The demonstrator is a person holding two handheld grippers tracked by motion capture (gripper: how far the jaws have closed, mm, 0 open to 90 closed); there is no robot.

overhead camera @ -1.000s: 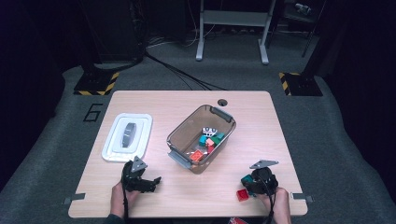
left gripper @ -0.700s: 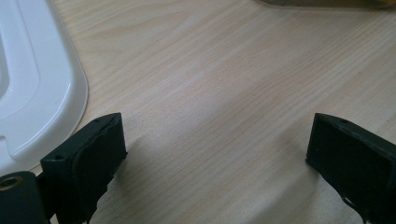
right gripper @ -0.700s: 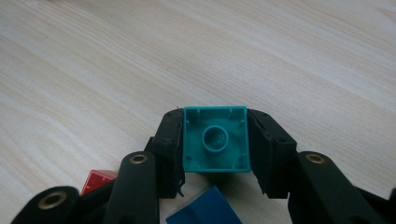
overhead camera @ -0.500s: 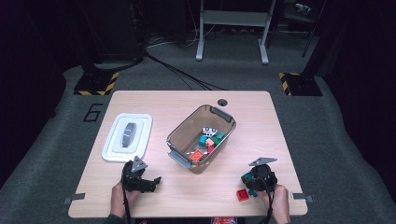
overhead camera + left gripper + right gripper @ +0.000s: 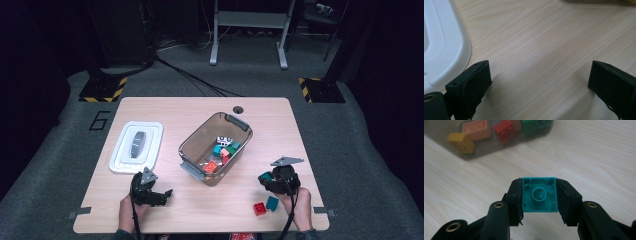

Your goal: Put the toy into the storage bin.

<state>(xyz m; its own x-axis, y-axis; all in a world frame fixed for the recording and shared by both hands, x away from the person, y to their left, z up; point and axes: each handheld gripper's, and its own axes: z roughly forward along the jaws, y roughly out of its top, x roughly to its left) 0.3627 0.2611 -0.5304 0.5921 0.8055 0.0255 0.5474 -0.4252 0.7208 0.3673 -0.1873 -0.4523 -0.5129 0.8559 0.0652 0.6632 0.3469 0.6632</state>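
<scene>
Teal brick pinched between right gripper pads, hollow side facing camera; shallow bite may slip short of bin. Left gripper open, empty.

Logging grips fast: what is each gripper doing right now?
Left gripper: open, nothing between its jaws, over bare table.
Right gripper: shut on a teal brick.

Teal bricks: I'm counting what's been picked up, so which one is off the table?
The teal brick clamped underside-out in the right gripper; the other teal brick lies on the table beside the red brick.
</scene>
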